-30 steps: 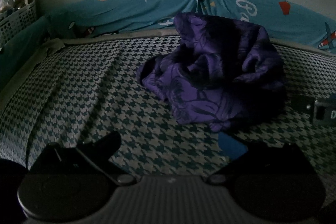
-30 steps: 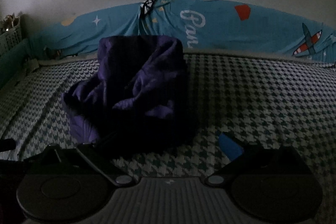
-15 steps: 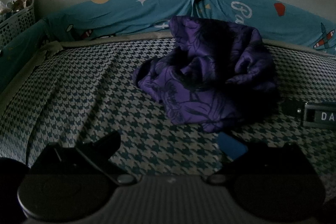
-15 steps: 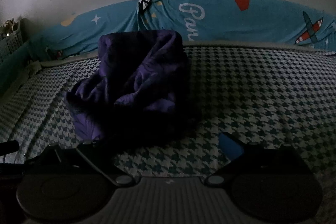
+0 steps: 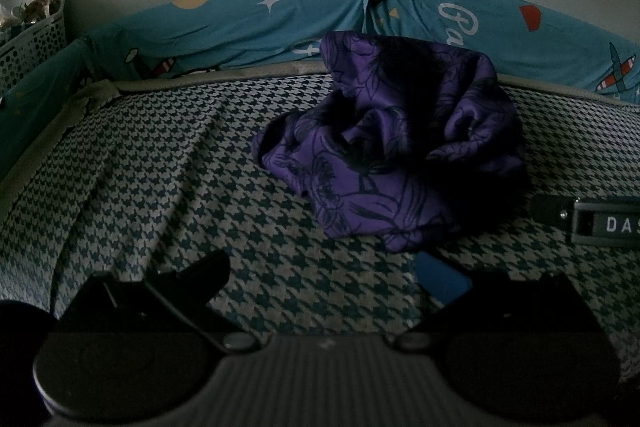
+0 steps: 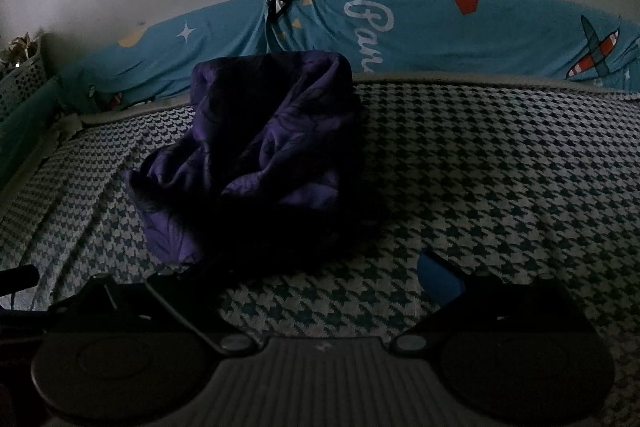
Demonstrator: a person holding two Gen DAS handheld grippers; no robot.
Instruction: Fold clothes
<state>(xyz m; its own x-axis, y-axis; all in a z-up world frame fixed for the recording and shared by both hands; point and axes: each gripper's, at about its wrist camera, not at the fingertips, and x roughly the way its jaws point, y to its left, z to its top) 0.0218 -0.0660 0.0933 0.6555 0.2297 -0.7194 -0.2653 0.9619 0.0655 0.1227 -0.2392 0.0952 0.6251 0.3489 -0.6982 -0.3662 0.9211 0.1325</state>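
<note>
Purple floral garment [image 5: 392, 147] heaped in a crumpled mound on the houndstooth bed cover [image 5: 160, 179], back edge close against the blue cartoon-print bolster [image 5: 240, 23]. Left tool [image 5: 324, 275] low over the bed, fingers spread wide, nothing between them, just short of the cloth's near hem. Right tool [image 6: 320, 275] likewise spread and empty, the heap lying ahead and left of it. White perforated basket [image 5: 32, 43] far left.

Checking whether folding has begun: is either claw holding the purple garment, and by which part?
Nothing is held. The left claw and right claw are both open, short of the crumpled purple garment.
</note>
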